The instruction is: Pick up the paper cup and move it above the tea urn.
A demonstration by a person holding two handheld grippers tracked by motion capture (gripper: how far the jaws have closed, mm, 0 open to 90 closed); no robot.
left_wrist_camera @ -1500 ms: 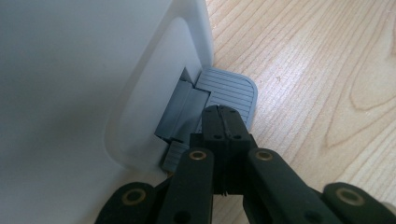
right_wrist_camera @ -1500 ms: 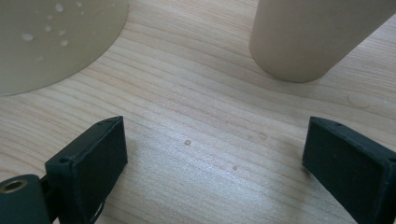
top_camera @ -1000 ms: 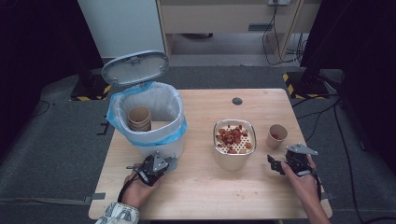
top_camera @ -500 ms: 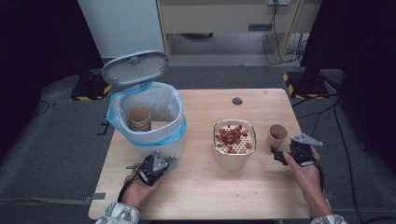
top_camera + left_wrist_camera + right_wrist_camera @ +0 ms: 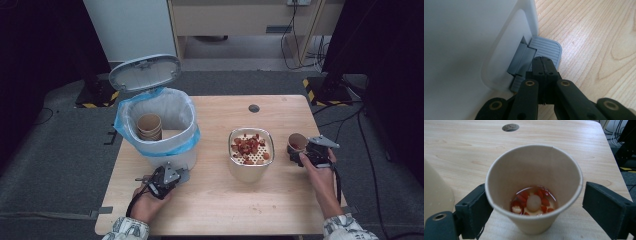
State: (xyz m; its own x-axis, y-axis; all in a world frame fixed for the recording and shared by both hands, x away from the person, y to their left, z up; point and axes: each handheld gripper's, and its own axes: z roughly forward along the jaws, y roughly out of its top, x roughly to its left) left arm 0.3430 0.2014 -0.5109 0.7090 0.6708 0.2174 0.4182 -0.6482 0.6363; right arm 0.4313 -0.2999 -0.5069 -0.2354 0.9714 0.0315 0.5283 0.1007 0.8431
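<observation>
Paper cup, tan, dregs inside (image 5: 534, 192): your right hand-held gripper (image 5: 534, 220) jaws closing around it, unclamped. Left hand-held gripper (image 5: 544, 65), jaws together, presses grey bin pedal (image 5: 549, 48). Emptying remains.

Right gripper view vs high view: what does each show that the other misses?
Right gripper view: liquid, red pieces and a pale round one inside the paper cup; the right gripper has just been closing its jaws around the cup, one pad apart from it. High view: the bin with lid up, stacked cups inside, the strainer bowl, the left gripper at the bin's base. Both: cup, table, its hole.
</observation>
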